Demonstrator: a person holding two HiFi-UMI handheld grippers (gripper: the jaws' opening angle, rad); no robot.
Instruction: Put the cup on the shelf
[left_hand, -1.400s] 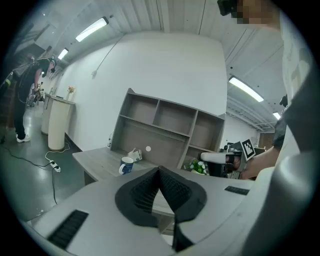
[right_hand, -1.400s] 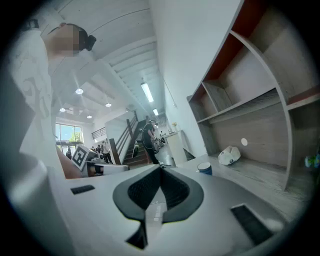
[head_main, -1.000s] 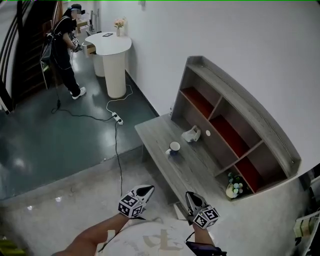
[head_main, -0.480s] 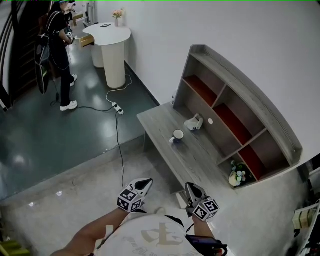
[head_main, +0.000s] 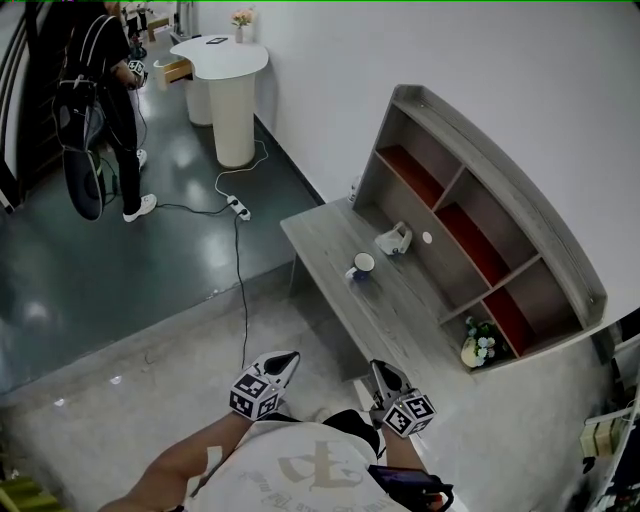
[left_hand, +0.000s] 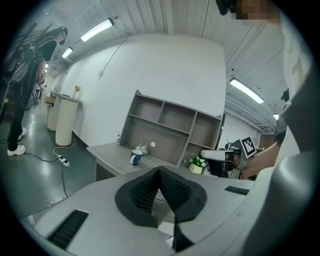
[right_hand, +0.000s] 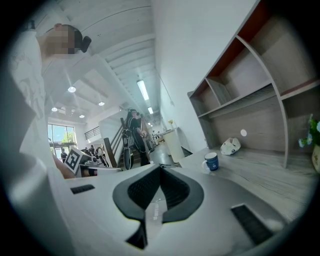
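Note:
A blue cup (head_main: 361, 266) with a white inside stands upright on the grey wooden table (head_main: 330, 240), seen too in the left gripper view as the cup (left_hand: 135, 157) and in the right gripper view as the cup (right_hand: 211, 161). Behind it rises the grey shelf (head_main: 500, 185) with red-backed compartments. My left gripper (head_main: 286, 357) and right gripper (head_main: 382, 369) hang close to my body, well short of the table. Both are shut with nothing between their jaws, as the left gripper (left_hand: 159, 170) and right gripper (right_hand: 160, 168) show in their own views.
A white object (head_main: 393, 240) lies on the table beyond the cup. A small flower pot (head_main: 476, 347) stands at the table's right end. A cable and power strip (head_main: 238, 208) run across the floor. Another person (head_main: 95, 110) stands by a white round counter (head_main: 232, 95) at far left.
The table and shelf have drifted slightly right and nearer in the head view as I move toward them. The person at far left has walked nearer. Both grippers stay shut.

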